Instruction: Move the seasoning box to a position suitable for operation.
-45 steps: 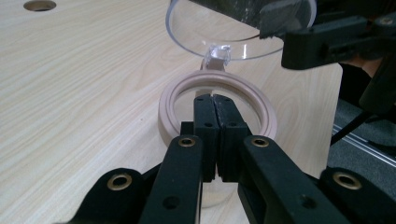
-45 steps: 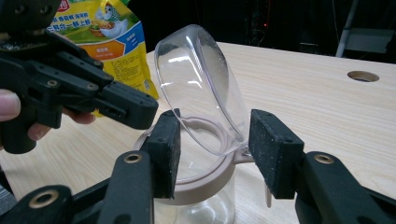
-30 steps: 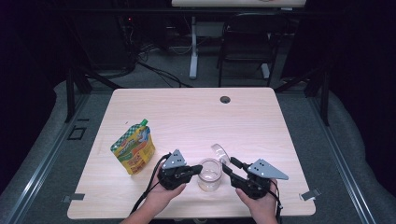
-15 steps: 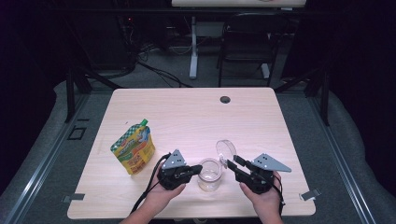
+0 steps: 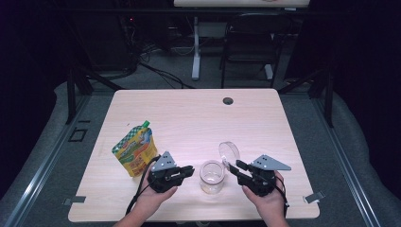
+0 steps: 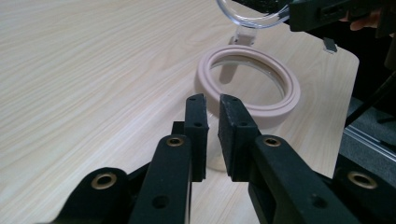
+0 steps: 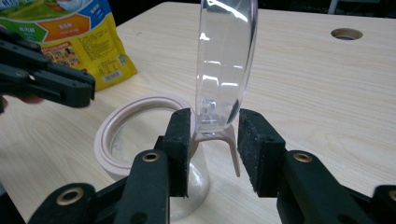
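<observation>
A clear glass jar (image 5: 211, 176) with a pink sealing ring (image 6: 205, 79) stands near the table's front edge, between my two grippers. Its hinged clear lid (image 5: 229, 152) is swung up and stands nearly upright (image 7: 226, 56). My right gripper (image 7: 215, 123) has just been closing, and its pads press the lid's lower edge above the pink clasp. My left gripper (image 6: 212, 105) sits just left of the jar. Its jaws have just been opening; a narrow gap shows with nothing in it. A hand holds each gripper.
A yellow and green spouted pouch (image 5: 135, 150) lies left of my left gripper (image 5: 189, 171). A round cable hole (image 5: 228, 100) sits at the table's far edge. Beyond the table are chairs, a desk leg and cables on the floor.
The left gripper let go of the jar and drew back to the left with its jaws parted. The right gripper closed on the lid, which now stands more upright.
</observation>
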